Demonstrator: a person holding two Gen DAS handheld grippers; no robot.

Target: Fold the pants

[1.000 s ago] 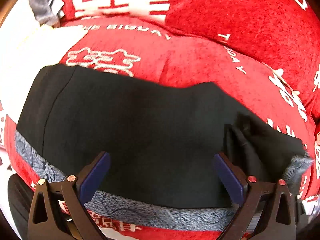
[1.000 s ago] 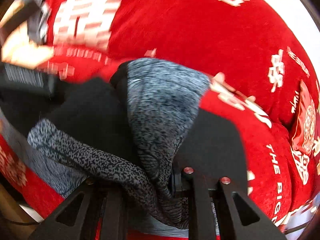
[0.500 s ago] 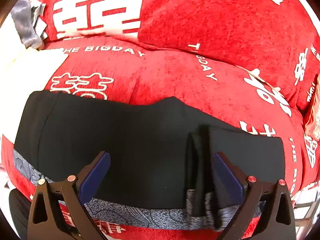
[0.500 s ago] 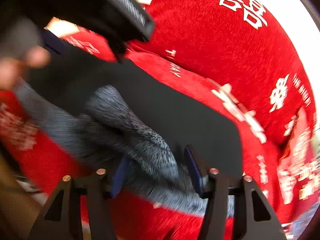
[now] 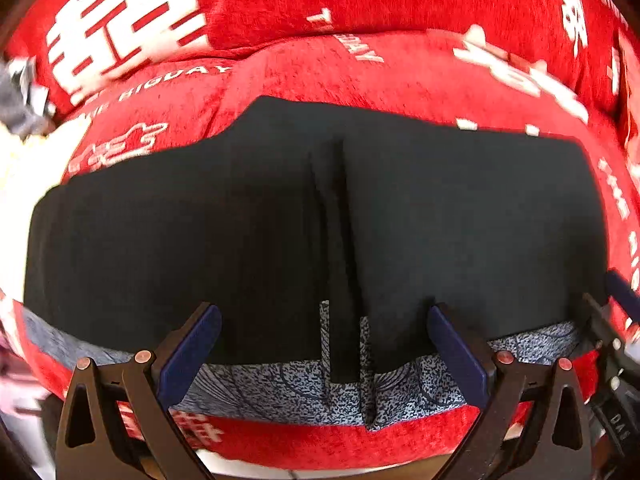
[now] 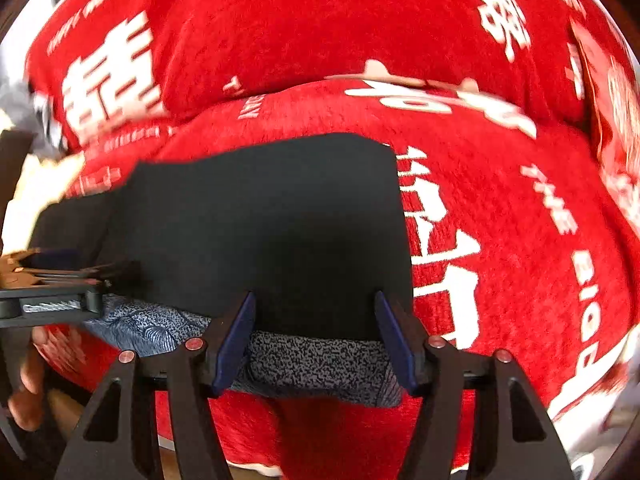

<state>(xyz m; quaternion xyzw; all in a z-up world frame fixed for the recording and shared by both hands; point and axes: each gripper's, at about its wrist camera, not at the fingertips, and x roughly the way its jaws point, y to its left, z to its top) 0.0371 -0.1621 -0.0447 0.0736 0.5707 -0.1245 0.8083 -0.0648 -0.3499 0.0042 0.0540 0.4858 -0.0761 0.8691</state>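
While my left gripper [image 5: 324,354] hangs over the near edge of the pants [image 5: 256,240], its jaws stand wide with nothing clamped between them; the cloth lies under them and I cannot tell whether the pads touch it. Seen from the left wrist, the pants are black and lie flat across a red cushion [image 5: 400,80] printed with white characters. A vertical fold ridge runs down the middle of the pants. Along the near edge of the pants a grey patterned band [image 5: 280,388] shows, and the red cushion continues beyond it toward me. At the right end of the pants my right gripper [image 5: 616,320] enters the view, blurred.

Seen from the right wrist, my right gripper [image 6: 316,336] sits at the near right corner of the pants [image 6: 272,216]. Its jaws are opening, part spread, with the grey patterned band [image 6: 320,364] lying between the pads but not pinched. The right edge of the pants runs straight, with red cushion [image 6: 500,200] beyond it. At the left end of the pants my left gripper [image 6: 56,276] shows side-on, with a hand [image 6: 26,376] behind it.
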